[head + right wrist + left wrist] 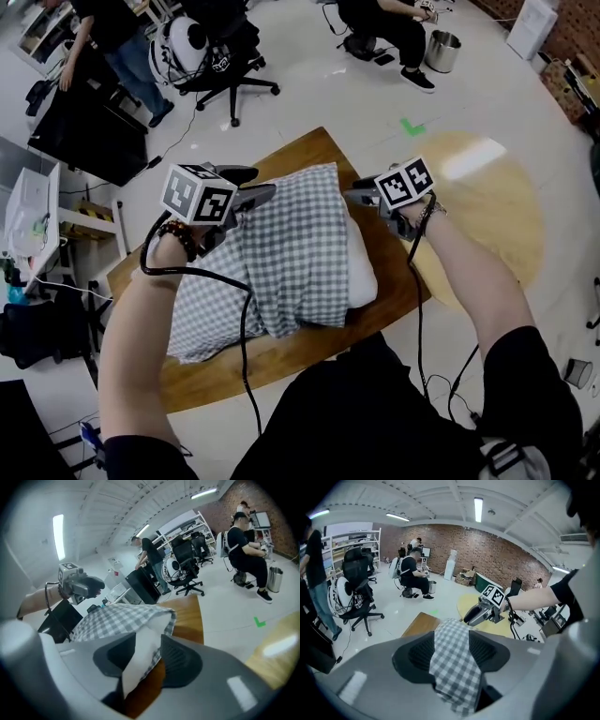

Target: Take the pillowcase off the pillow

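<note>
The left gripper (265,195), in the person's left hand (173,246), has its jaws spread wide around the far left corner of the grey-and-white checked fabric pillowcase (291,253). In the left gripper view a bunched fold of that cloth fills the gap between the two ribbed pads and hangs down below them. The right gripper (354,195) is also released, and sits at the far right corner of the same end. In the right gripper view a white edge of the pillow and a checked hem lie between its parted jaws, against one pad and clear of the other.

The pillowcase covers most of the white soft pillow (364,277), which shows bare along the side nearer the right gripper. The pillow lies lengthwise on a brown wooden rectangular table (309,148), running from the two grippers back toward the person.

On the pale floor beyond the table stand a black wheeled office chair (228,75) and a silver metal bin (442,51). A seated person (386,26) is beside the bin.
</note>
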